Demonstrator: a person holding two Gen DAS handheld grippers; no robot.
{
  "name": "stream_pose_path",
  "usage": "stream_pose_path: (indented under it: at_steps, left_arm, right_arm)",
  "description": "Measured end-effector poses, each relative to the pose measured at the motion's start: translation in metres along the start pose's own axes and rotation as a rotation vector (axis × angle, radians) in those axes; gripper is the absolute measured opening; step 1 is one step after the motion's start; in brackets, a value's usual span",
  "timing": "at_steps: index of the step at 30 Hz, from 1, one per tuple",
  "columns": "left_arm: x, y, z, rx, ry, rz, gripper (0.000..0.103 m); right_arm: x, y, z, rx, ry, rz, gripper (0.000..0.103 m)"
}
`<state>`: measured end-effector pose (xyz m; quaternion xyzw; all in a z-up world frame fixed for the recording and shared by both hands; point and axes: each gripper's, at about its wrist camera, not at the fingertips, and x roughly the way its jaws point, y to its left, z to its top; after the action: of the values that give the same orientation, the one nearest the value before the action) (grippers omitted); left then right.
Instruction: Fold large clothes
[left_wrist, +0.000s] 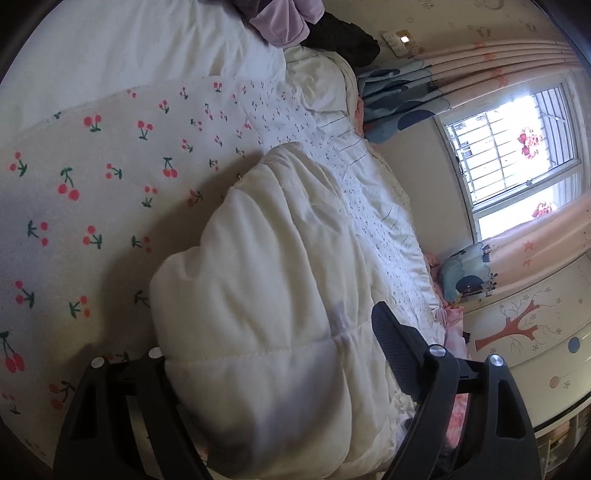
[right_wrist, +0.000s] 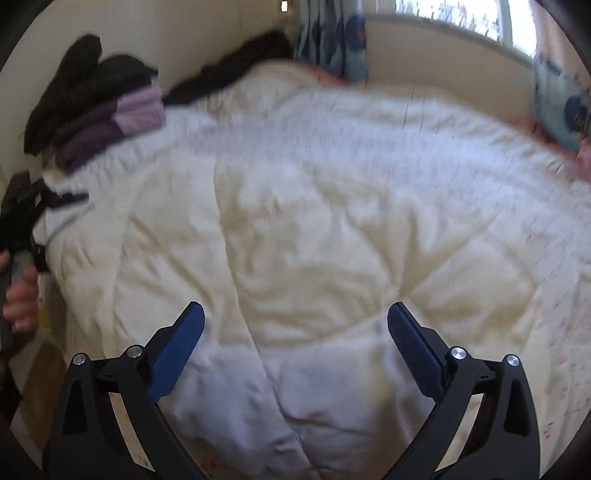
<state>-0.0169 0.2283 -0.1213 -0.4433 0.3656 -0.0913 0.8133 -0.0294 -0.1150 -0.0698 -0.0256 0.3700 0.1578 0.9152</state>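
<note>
A large cream quilted comforter (left_wrist: 280, 295) lies bunched on the bed, its thick folded edge filling the space between my left gripper's (left_wrist: 273, 343) wide-open jaws; the left finger is hidden behind the fabric. In the right wrist view the same comforter (right_wrist: 314, 221) spreads across the bed, blurred. My right gripper (right_wrist: 295, 321) is open and empty just above the comforter's near edge. At the far left of that view a hand holds the other gripper (right_wrist: 22, 236) at the comforter's side.
A cherry-print sheet (left_wrist: 92, 184) covers the bed. Folded purple and black clothes (right_wrist: 92, 110) are piled at the head by the wall. A window (left_wrist: 513, 147) with pink curtains and a painted dresser (left_wrist: 535, 332) stand beside the bed.
</note>
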Motion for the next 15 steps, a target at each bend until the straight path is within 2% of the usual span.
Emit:
stream_pose_path:
  at_steps: [2,3,4,5,6,7,9,10,11,12,13,15]
  left_arm:
    - [-0.002,-0.002,-0.001,-0.003,-0.002,-0.011,0.079]
    - [-0.003,-0.002,-0.001,0.001,-0.002,-0.016,0.078]
    - [-0.003,-0.004,0.0,0.002,-0.001,-0.025,0.075]
    - [-0.003,-0.006,0.001,0.0,0.001,-0.042,0.072]
    - [-0.005,-0.007,0.002,-0.001,-0.001,-0.059,0.063]
    - [-0.008,-0.01,0.004,0.009,-0.009,-0.077,0.06]
    - [-0.007,-0.011,0.007,0.026,-0.001,-0.062,0.059]
    - [-0.002,-0.008,0.008,0.023,0.012,-0.047,0.059]
    - [0.005,-0.004,0.008,0.004,0.034,-0.034,0.058]
    - [0.013,0.004,0.007,-0.04,0.065,-0.051,0.049]
    - [0.015,0.005,0.006,-0.06,0.078,-0.078,0.04]
    - [0.01,-0.007,0.002,-0.011,0.058,-0.102,0.031]
  right_arm:
    - [0.008,0.004,0.003,-0.016,0.029,-0.01,0.096]
    - [0.017,0.005,0.002,-0.018,0.059,-0.012,0.096]
    - [0.037,0.007,-0.004,-0.029,0.142,-0.018,0.096]
    - [0.042,0.005,-0.005,-0.038,0.154,-0.02,0.096]
    - [0.038,0.004,-0.004,-0.023,0.134,-0.018,0.096]
    - [0.03,0.002,-0.002,0.0,0.101,0.0,0.096]
    - [0.015,0.003,-0.001,0.007,0.026,0.012,0.096]
    - [0.019,0.007,-0.002,-0.009,0.042,0.003,0.096]
    - [0.032,0.009,-0.005,-0.028,0.102,0.001,0.097]
    - [0.042,0.012,-0.01,-0.052,0.145,-0.007,0.097]
    - [0.044,0.013,-0.011,-0.071,0.143,-0.016,0.097]
    - [0.045,0.013,-0.009,-0.071,0.151,-0.019,0.097]
